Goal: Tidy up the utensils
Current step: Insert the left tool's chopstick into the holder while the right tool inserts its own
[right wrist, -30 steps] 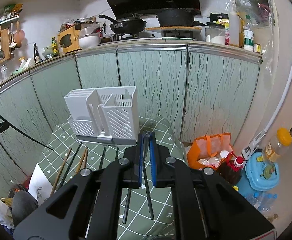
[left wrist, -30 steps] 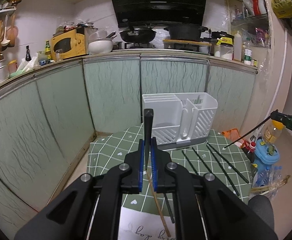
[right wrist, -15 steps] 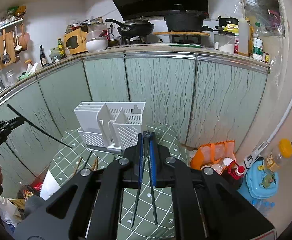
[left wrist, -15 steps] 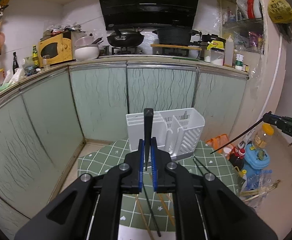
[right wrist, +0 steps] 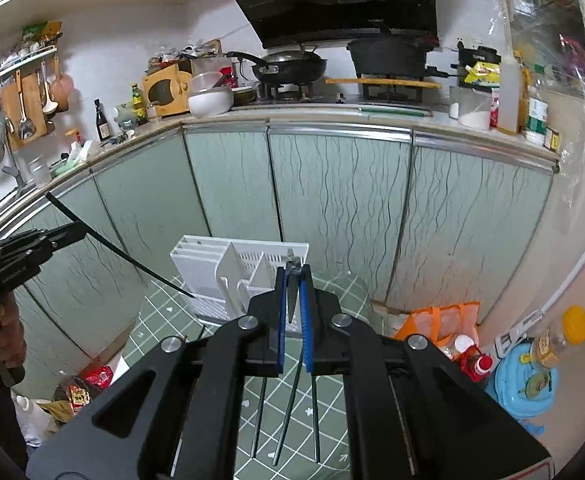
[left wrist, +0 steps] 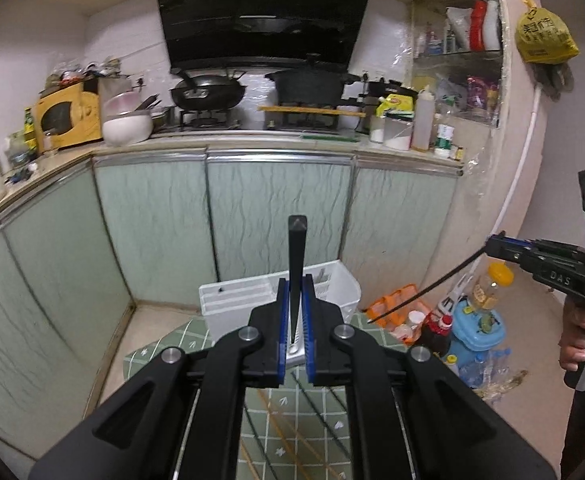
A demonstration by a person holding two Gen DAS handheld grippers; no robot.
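My left gripper (left wrist: 295,280) is shut on a black chopstick (left wrist: 295,248), seen end-on and pointing forward above the white utensil holder (left wrist: 248,300). My right gripper (right wrist: 292,276) is shut on another black chopstick (right wrist: 292,304), raised in front of the holder (right wrist: 228,268). Each wrist view shows the other hand: the right gripper (left wrist: 492,246) holds its chopstick (left wrist: 424,288) slanting down-left, and the left gripper (right wrist: 78,228) holds its chopstick (right wrist: 140,268) slanting down-right. Several loose chopsticks (right wrist: 288,412) lie on the green checked tablecloth (right wrist: 332,400) below.
Green cabinet doors (left wrist: 276,208) stand close behind the table. An orange bag (right wrist: 436,320), a blue container (right wrist: 524,384) and bottles crowd the floor on the right. Snack packets (right wrist: 76,392) lie on the floor at left. A person's hand (left wrist: 580,336) grips the right tool.
Both grippers have risen with their chopsticks. The holder and table now sit lower and smaller in both views, and more of the counter and hood shows.
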